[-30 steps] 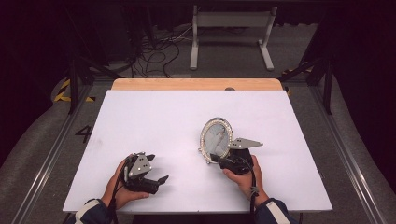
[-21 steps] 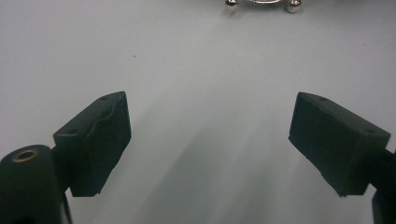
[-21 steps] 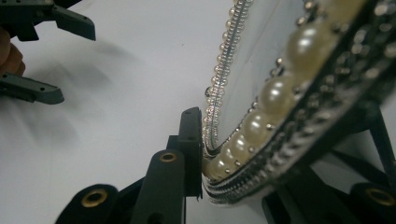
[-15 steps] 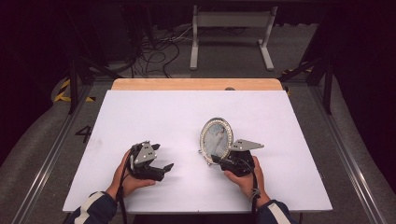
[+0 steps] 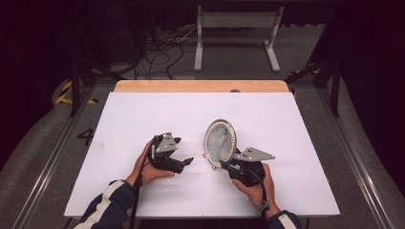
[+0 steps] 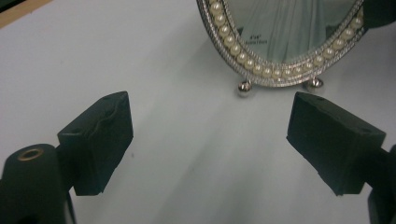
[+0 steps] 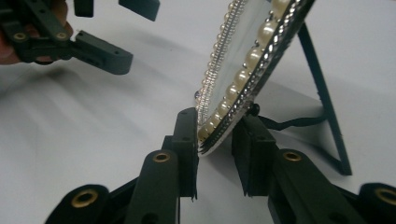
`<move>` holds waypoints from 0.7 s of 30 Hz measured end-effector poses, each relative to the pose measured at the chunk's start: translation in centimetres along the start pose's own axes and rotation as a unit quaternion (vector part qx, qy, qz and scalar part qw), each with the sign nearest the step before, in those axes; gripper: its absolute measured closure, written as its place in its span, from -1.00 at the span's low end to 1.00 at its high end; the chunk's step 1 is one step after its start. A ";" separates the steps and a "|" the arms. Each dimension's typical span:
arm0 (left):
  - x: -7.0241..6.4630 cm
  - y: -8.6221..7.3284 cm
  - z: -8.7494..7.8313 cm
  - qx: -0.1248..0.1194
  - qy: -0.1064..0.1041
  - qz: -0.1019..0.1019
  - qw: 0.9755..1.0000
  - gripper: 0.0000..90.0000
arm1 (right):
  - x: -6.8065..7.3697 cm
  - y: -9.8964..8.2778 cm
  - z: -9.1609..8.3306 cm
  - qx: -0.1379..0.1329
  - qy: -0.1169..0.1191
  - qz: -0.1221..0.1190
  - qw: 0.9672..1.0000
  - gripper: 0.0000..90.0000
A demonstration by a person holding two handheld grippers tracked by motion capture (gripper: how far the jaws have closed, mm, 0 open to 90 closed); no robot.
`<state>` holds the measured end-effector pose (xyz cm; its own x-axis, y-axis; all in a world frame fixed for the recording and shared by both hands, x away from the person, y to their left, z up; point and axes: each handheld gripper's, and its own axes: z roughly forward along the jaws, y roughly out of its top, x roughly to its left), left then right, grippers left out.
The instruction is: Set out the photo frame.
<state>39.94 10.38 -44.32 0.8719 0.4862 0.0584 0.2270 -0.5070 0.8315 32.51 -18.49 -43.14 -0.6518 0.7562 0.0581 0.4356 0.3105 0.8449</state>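
Sleeves: striped cuff point(image 5: 111, 196) at 7 o'clock of the surface, second cuff point(image 5: 285, 218) at 5 o'clock, both at the near edge.
Left hand point(image 5: 149, 168): wraps the left claw body, near-left of centre.
Left claw point(image 5: 185, 162): jaws spread wide, nothing between them, aimed toward 3 o'clock at the frame. In the left gripper view the pads point(image 6: 99, 140) sit well apart over bare surface, the frame's ball feet point(image 6: 244, 88) just beyond them.
Right hand point(image 5: 255, 183): holds the right claw at about 5 o'clock from the frame.
Right claw point(image 7: 214, 151): jaws have just been easing open; the frame's lower rim sits between them. Left pad looks to be on the pearl face, right pad has a slim gap to the back edge. Loose bracket, not a firm clamp.
Frame point(image 5: 219, 142): oval picture frame with a pearl rim, standing upright on the surface right of centre, face turned toward 9 o'clock. Pearl border point(image 7: 252, 58) close up in the right gripper view.
Stand: dark easel leg point(image 7: 327, 105) props the back, foot on the surface, thin cord running to it.
Surface point(image 5: 143, 114): white sheet, bare around the frame.
Far edge: wooden strip point(image 5: 191, 86) at 12 o'clock.
Beyond: white metal stand point(image 5: 236, 33) and loose cables point(image 5: 162, 52) on the floor.
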 end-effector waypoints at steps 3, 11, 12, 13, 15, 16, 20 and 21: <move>0.4 0.8 0.8 -0.011 -0.009 0.000 1.000 -0.62 | 0.1 -0.1 -0.7 -0.009 -0.010 -0.002 1.000 0.63; 1.1 2.2 3.2 -0.024 -0.046 -0.017 0.999 -0.49 | 0.3 -0.4 -2.6 -0.040 -0.032 0.001 0.999 0.68; 1.0 2.3 3.6 -0.023 -0.052 -0.019 0.998 -0.50 | 0.3 -0.4 -2.8 -0.044 -0.033 0.002 0.998 0.68; 1.0 2.5 3.9 -0.019 -0.059 -0.015 0.998 -0.51 | 0.3 -0.4 -3.0 -0.044 -0.035 0.003 0.998 0.68; 0.7 2.6 4.5 -0.011 -0.061 -0.012 0.998 -0.52 | 0.3 -0.3 -3.4 -0.054 -0.042 0.006 0.998 0.68; 0.7 2.6 4.8 -0.008 -0.062 -0.009 0.998 -0.52 | 0.3 -0.2 -3.5 -0.059 -0.044 0.007 0.997 0.68; 0.7 2.6 5.5 -0.004 -0.077 -0.013 0.997 -0.55 | 0.3 -0.2 -3.6 -0.072 -0.049 0.008 0.996 0.66; 0.7 2.7 5.5 -0.003 -0.081 -0.011 0.997 -0.55 | 0.3 -0.1 -3.5 -0.074 -0.048 0.009 0.996 0.66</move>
<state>43.55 5.44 -45.09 0.9255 0.3757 -0.0482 0.2440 -0.4938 0.8347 30.05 -20.32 -41.36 -0.5788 0.8149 0.0293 0.3461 0.2129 0.9137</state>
